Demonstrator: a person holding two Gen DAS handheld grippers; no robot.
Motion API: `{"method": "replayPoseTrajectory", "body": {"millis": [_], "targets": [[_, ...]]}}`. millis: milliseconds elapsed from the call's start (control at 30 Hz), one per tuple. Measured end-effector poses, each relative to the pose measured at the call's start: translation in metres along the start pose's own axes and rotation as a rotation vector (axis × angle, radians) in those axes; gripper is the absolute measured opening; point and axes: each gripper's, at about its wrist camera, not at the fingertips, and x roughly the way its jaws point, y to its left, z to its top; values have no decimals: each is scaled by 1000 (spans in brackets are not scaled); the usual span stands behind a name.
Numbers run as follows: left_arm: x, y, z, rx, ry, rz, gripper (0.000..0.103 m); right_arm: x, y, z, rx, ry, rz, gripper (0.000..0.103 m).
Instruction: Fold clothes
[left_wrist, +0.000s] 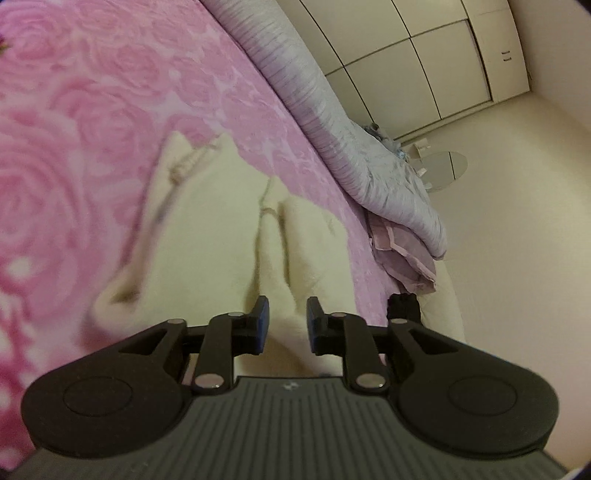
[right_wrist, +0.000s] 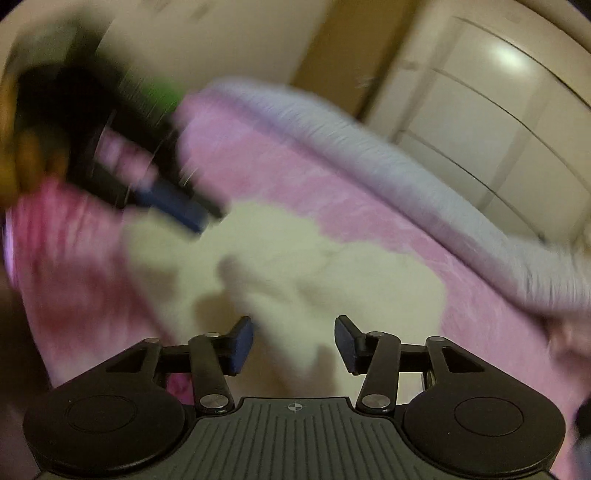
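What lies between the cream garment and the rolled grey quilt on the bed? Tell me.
Only a bare strip of the pink rose bedspread separates the cream garment from the grey quilt; the left wrist view shows it clearest.

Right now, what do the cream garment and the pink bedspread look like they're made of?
The cream garment looks like soft fleece or plush: a matte, fuzzy surface with rounded folds, though blur leaves it uncertain. The pink bedspread looks like woven or quilted fabric printed or embossed with large roses, also matte.
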Motion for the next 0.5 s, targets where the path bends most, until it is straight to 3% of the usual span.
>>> {"method": "replayPoseTrajectory", "body": {"millis": [67,100,167,300,333,433,500], "targets": [[12,-1,5,-2,14,-3,26,-16,-40,-5,247,-65,-8,54],[20,0,9,-10,26,0,26,-18,-61,-11,391,-73,-26,60],[35,2,15,-33,48,-4,27,-18,-106,-26,693,-53,-29,62],[64,3,25,-67,95,-41,30,-7,-168,-67,1192,-57,101,63],[73,2,27,-66,106,-41,30,4,-182,-78,1307,-19,116,63],[96,-3,31,-36,143,-42,31,25,-200,-99,1466,76,152,63],[110,-5,33,-40,166,-50,31,34,-198,-97,1394,91,196,63]]}}
